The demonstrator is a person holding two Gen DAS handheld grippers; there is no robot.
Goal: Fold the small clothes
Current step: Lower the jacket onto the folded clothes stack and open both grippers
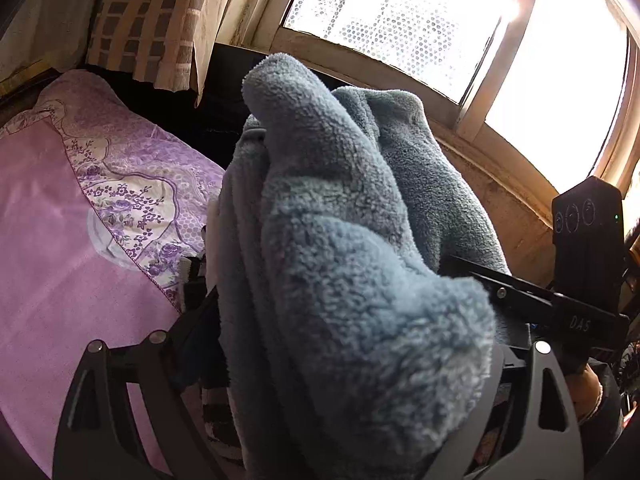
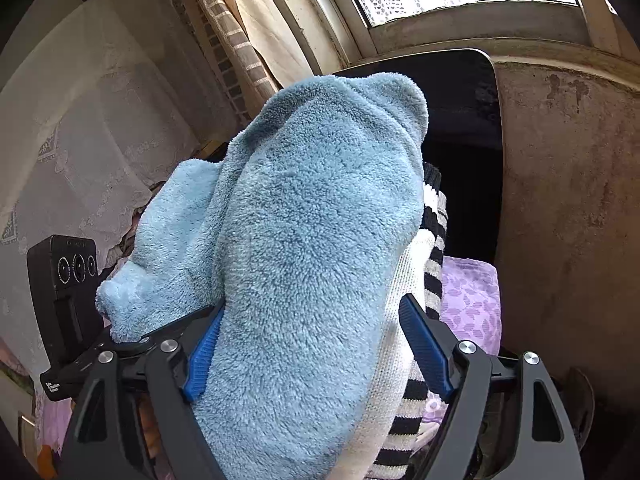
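A fluffy light-blue fleece garment (image 1: 352, 264) is bundled between both grippers and fills the middle of each wrist view. In the right wrist view the fleece (image 2: 304, 216) lies on a white knit piece (image 2: 404, 312) and a black-and-white striped knit (image 2: 434, 240). My right gripper (image 2: 312, 306) stands wide, its blue pads (image 2: 426, 348) flanking the bundle without squeezing it. My left gripper (image 1: 328, 280) is also spread wide. Its left finger (image 1: 196, 320) shows beside the fleece, and its right fingertip is hidden under the cloth. A striped edge (image 1: 216, 412) peeks out low.
A pink-purple bedsheet (image 1: 60, 248) with a floral purple cover (image 1: 132, 192) lies to the left. A dark board (image 2: 464, 120) stands behind, under a bright window (image 1: 400, 12) with a curtain (image 1: 160, 20). A stained wall (image 2: 568, 200) is at right. A hand (image 1: 588, 392) grips a handle.
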